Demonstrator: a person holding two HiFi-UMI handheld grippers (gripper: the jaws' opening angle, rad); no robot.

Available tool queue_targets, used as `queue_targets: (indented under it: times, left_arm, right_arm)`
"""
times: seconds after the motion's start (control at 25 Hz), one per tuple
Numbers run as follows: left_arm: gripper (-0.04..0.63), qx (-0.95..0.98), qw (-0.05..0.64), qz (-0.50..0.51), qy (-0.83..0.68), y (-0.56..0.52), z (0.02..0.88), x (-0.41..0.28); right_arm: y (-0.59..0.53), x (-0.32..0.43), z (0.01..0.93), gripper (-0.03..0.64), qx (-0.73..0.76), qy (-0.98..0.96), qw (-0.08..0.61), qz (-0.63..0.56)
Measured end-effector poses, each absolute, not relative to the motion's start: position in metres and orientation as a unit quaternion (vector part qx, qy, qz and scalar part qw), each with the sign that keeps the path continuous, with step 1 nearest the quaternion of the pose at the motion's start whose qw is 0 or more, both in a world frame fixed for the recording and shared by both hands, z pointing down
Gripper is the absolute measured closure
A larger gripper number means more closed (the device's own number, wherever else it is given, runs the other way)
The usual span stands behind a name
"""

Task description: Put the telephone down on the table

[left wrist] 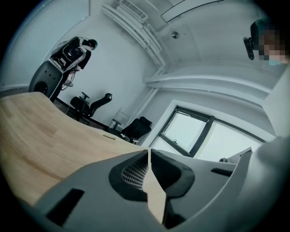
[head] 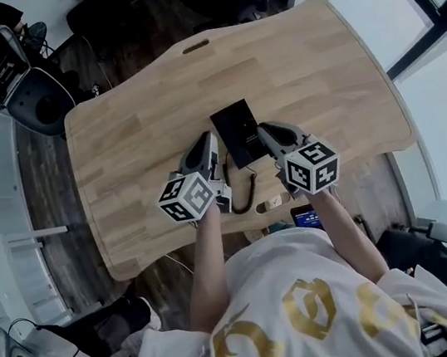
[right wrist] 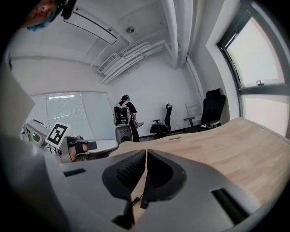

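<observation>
The phone (head: 237,133), a flat black slab, lies on the bench (head: 130,121) near its front edge, with its long side running away from the person. Its coiled cord (head: 251,191) trails from the near end toward the bench edge.

In the head view the two claws flank the phone. The left claw (head: 208,140) has its tip just beside the phone's left edge. The right claw (head: 266,131) has its tip at the phone's right edge, over the near corner. Both point away from the person, and the phone sits between their tips. Neither claw grips it.

The left gripper view shows the left claw's jaws closed together with nothing between them. Only a thin slit remains, and bare wood shows through it. That view looks across the bench top toward the windows, and the phone is not in it.

The right gripper view shows the right claw's jaws likewise pressed together and empty. A short piece of cord shows on the wood through the gap lower down. The left claw, with its marker cube (right wrist: 58,133), stands off to that view's left.
</observation>
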State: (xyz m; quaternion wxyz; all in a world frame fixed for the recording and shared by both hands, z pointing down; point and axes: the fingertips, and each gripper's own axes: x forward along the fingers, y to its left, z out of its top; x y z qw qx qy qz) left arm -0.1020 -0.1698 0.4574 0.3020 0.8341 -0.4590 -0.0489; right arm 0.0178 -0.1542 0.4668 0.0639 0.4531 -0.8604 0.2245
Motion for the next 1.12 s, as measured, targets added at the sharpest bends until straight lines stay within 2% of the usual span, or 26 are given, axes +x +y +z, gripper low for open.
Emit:
queue_targets:
  times: [0.16, 1.12]
  left_arm:
    - [0.577, 0.841, 0.299, -0.037, -0.450, -0.164, 0.458, -0.101]
    - [0.578, 0.844, 0.309, -0.027, -0.438, -0.161, 0.465, -0.098]
  right_arm:
    - [-0.149, 0.021, 0.469, 0.604, 0.468, -0.854, 0.089, 0.209]
    - [-0.147, 0.017, 0.470, 0.604, 0.457, -0.859, 0.080, 0.217]
